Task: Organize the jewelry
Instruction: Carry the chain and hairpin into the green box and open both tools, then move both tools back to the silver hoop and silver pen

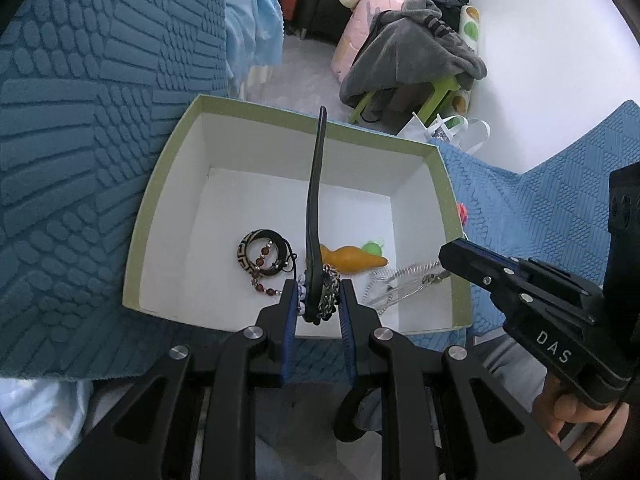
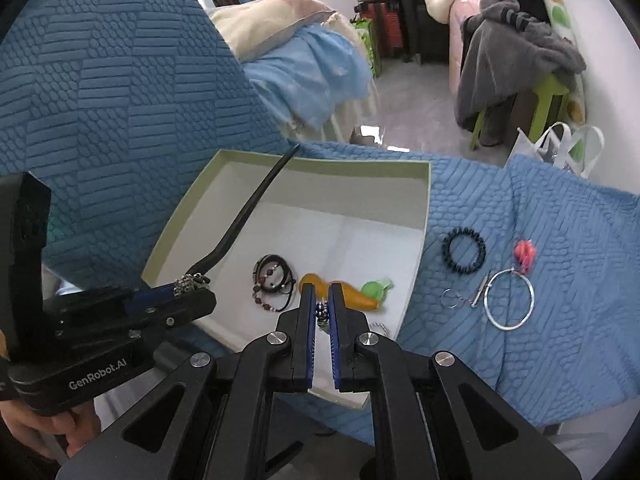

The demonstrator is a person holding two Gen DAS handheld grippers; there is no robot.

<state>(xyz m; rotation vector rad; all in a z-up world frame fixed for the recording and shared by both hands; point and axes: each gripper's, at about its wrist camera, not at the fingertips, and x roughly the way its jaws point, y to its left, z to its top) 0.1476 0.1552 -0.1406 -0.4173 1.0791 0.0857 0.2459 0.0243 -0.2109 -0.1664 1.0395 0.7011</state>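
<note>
Over the green-rimmed box [image 2: 224,216], the left gripper [image 1: 319,296] clamps a black hairpin [image 1: 315,200] wrapped in chain; ahead-left lie cord bracelets [image 2: 273,274]. The right gripper [image 2: 322,304] pinches a beaded piece [image 2: 322,312]; right of it, on the blue bedspread [image 2: 560,280], rests a silver bangle [image 2: 510,300].

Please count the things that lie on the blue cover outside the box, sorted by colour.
Black: 1, bead bracelet
Silver: 2, bangle and small ring with bar
Pink: 1, small piece by the bangle
Total: 4
</note>
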